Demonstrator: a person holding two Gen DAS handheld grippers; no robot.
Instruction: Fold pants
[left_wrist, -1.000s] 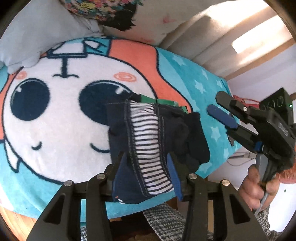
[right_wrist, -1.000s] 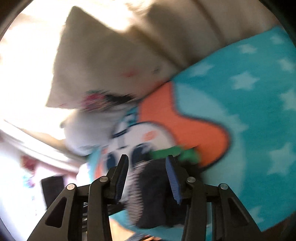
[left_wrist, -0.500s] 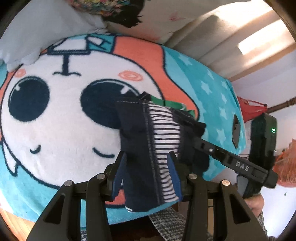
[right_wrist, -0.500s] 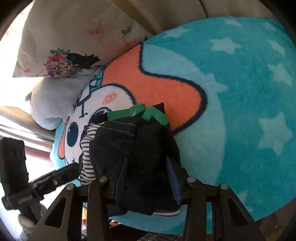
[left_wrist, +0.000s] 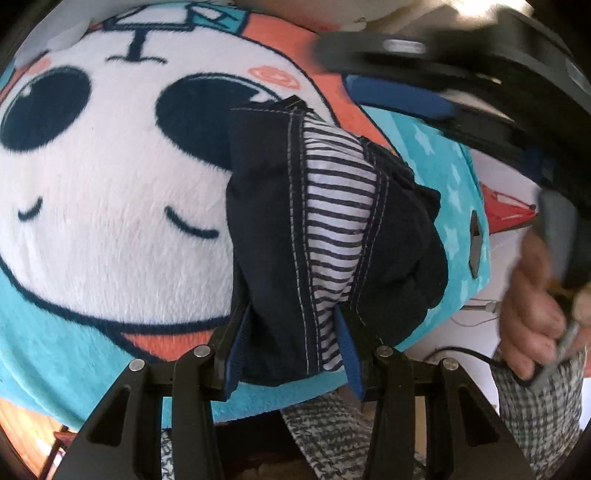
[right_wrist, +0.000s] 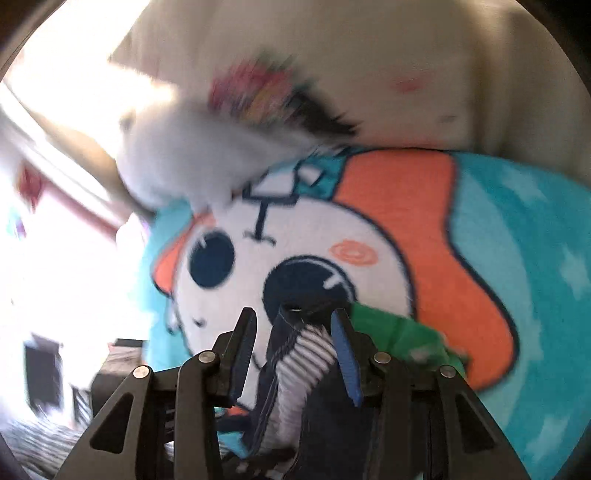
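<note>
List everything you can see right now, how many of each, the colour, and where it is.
pants: one, navy with a striped white lining, folded in a bundle on the blanket, between the left gripper's fingers
blanket: one, teal with stars and a white, orange and navy cartoon face, covering the surface
green fabric: one piece, poking out behind the pants
pillow: one, cream with a floral print, behind the blanket
plush: one, white, blurred, at the blanket's far edge
left gripper: black with blue pads, astride the pants
right gripper: black with blue pads, open over the pants
right hand: one, holding the right gripper's handle
</note>
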